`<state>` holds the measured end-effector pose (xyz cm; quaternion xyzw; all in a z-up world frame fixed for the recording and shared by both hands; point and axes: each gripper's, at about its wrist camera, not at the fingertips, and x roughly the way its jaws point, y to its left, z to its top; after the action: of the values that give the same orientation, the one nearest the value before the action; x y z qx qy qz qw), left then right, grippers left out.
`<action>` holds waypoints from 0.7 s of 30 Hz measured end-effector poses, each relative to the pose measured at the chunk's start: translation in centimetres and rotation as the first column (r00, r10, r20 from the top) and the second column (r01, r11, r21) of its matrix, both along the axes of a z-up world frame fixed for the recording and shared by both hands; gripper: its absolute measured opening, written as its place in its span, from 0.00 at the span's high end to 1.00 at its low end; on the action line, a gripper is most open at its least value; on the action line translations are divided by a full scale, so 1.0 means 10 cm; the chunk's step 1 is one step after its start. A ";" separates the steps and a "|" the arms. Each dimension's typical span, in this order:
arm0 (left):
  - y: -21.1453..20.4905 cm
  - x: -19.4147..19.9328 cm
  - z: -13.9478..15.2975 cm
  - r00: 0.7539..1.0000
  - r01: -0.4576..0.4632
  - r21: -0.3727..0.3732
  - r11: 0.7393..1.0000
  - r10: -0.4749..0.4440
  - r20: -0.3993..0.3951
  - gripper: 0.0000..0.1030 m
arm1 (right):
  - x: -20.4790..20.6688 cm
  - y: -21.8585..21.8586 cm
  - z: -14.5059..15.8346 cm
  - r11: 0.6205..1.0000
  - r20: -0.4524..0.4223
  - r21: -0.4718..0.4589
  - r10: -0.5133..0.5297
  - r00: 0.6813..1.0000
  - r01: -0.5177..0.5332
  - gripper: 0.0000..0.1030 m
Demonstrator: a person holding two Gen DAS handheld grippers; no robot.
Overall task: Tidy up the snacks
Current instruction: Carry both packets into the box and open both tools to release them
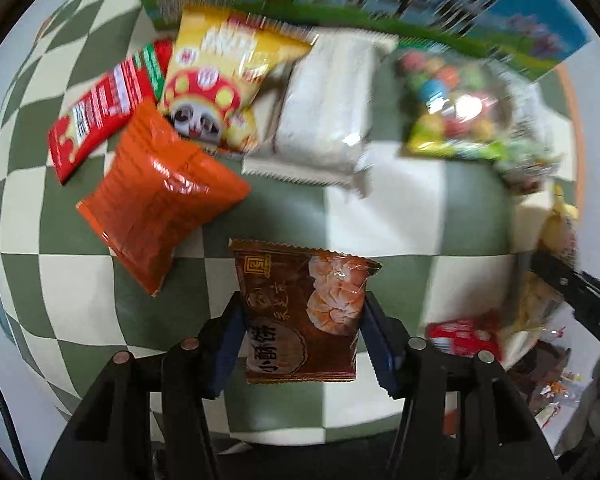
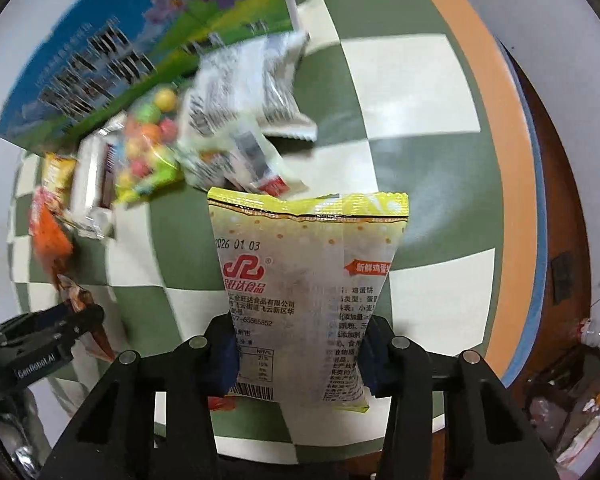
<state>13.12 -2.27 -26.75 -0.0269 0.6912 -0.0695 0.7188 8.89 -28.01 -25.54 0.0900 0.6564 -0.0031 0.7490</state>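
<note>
Left gripper [image 1: 302, 334]: blue-padded fingers [image 1: 230, 344] clamped on both side edges of a brown crinkle-edged foil snack packet with a shrimp-cracker picture [image 1: 302, 312]. Packet stands between the fingers, top seal pointing forward, above the green-and-cream checkered tablecloth [image 1: 400, 216].

Ahead-left of those fingers: glossy orange foil pouch [image 1: 160, 196], with a red flat wrapper [image 1: 96, 120] and a yellow bag printed with a mushroom-capped cartoon face [image 1: 220, 80] beyond it, the three overlapping. Straight ahead: white pillow pack with serrated ends [image 1: 328, 116]. Ahead-right: clear bag of multicoloured candy balls [image 1: 448, 108], blurred. Behind the row: blue-and-green printed cardboard box [image 1: 380, 0].

Right gripper [image 2: 298, 354]: fingers pinching a pale translucent packet with yellow top seal, red logo and date print [image 2: 308, 280], held upright between them. Just past its top edge, a white printed wrapper [image 2: 252, 92], probably two overlapping; motion blur. Left gripper visible far left of the right fingers.
</note>
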 end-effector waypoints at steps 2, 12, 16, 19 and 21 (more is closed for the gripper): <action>-0.03 0.01 0.24 0.999 0.001 -0.036 0.999 0.000 0.034 0.48 | 0.01 -0.01 0.14 1.000 0.025 0.027 0.001 1.000 -0.001 0.54; 0.01 0.70 1.55 0.977 0.034 -0.200 0.979 0.010 0.215 0.48 | 0.61 0.06 1.31 0.978 0.200 0.197 0.029 0.979 -0.069 0.54; -0.08 1.33 1.72 0.966 0.030 -0.184 0.982 0.019 0.258 0.48 | 1.17 0.10 1.78 0.968 0.258 0.220 0.061 0.964 -0.120 0.54; -0.04 1.82 1.80 0.965 0.010 -0.150 0.989 0.030 0.260 0.48 | 1.72 0.22 1.87 0.978 0.284 0.146 0.102 0.953 -0.149 0.54; 0.00 2.11 1.82 0.969 -0.007 -0.130 0.991 0.039 0.245 0.48 | 2.12 0.33 1.78 0.981 0.263 0.118 0.119 0.957 -0.155 0.54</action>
<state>34.26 -2.23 -8.54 -0.0720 0.5903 -0.1084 0.7966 30.06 -24.71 -7.78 0.0950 0.5579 0.1056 0.8177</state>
